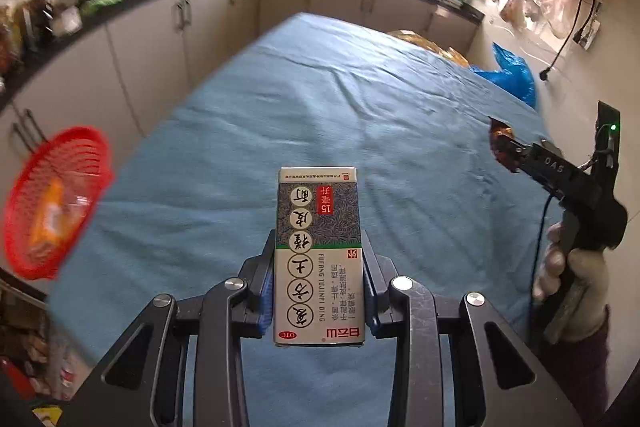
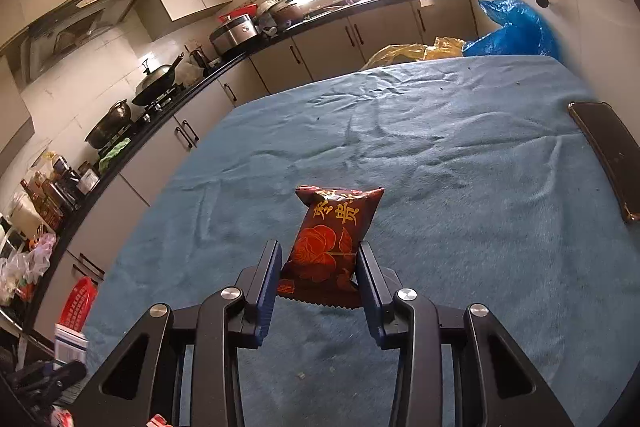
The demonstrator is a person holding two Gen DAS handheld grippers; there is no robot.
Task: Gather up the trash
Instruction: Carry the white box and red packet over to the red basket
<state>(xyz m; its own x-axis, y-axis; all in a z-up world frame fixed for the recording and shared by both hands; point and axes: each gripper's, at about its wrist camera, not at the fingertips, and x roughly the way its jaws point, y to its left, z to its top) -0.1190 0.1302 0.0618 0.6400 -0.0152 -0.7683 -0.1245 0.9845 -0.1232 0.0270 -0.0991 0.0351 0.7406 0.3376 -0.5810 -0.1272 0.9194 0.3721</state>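
My left gripper [image 1: 319,257] is shut on a tall medicine box [image 1: 318,251] with grey-green and white print, held upright above the blue-covered table [image 1: 320,115]. My right gripper [image 2: 319,259] is shut on a dark red snack packet [image 2: 334,239] with a gold flower and gold characters, lifted off the cloth. From the left wrist view the right gripper [image 1: 502,147] shows at the right edge, the red packet [image 1: 500,141] in its tip, held by a gloved hand [image 1: 568,279]. A red plastic basket [image 1: 56,199] with orange and clear wrappers sits past the table's left edge.
A dark phone [image 2: 608,155] lies near the table's right edge. Blue [image 2: 516,27] and yellow [image 2: 412,53] plastic bags sit behind the far end. A counter [image 2: 168,95] with wok, pots and bottles runs along the left. The red basket [image 2: 80,303] shows at the lower left.
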